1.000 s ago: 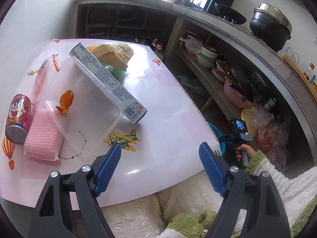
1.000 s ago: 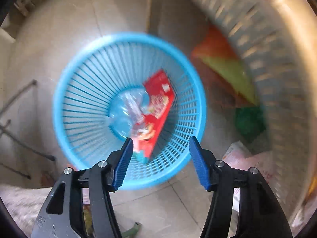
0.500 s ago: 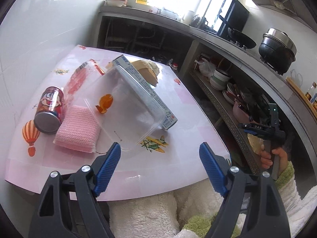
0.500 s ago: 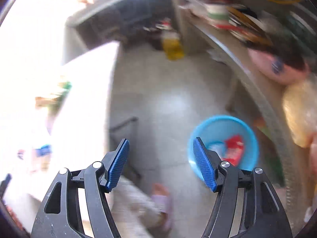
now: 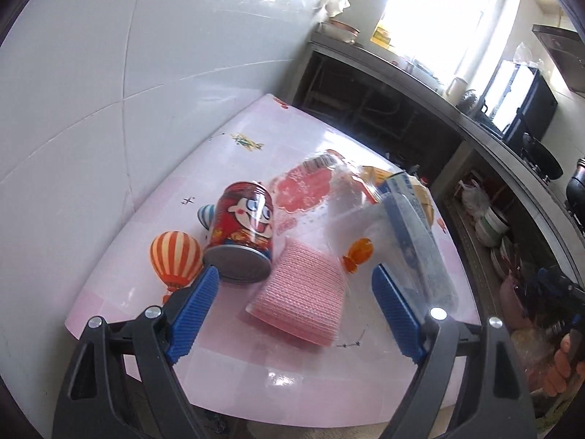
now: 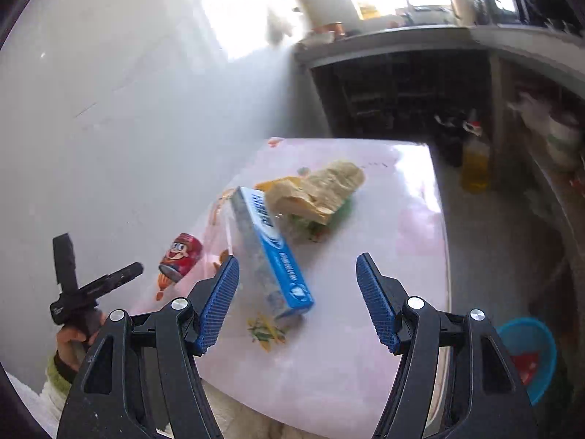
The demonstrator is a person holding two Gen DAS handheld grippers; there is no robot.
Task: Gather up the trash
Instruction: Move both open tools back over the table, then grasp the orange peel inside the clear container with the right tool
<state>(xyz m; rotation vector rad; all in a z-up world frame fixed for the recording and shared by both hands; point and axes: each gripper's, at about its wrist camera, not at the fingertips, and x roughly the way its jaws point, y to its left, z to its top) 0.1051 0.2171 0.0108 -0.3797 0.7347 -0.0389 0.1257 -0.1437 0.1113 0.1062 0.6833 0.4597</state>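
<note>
On the pink surface (image 5: 226, 168) trash waits; my left tongs (image 5: 294, 312) have just widened, empty, nearing the can (image 5: 239, 236); right tongs (image 6: 297, 301) gape empty.

Left hand-held gripper (image 5: 296, 309) and right hand-held gripper (image 6: 298, 301) both angled downward, jaws wide apart, empty.

Print on the blue box (image 6: 272, 252) and red can (image 5: 241, 232) is too blurred to read.

Bright daylight from blown-out windows (image 5: 435, 18), glare on glossy table (image 5: 285, 380), right view motion-blurred, fisheye-bent edges
</note>
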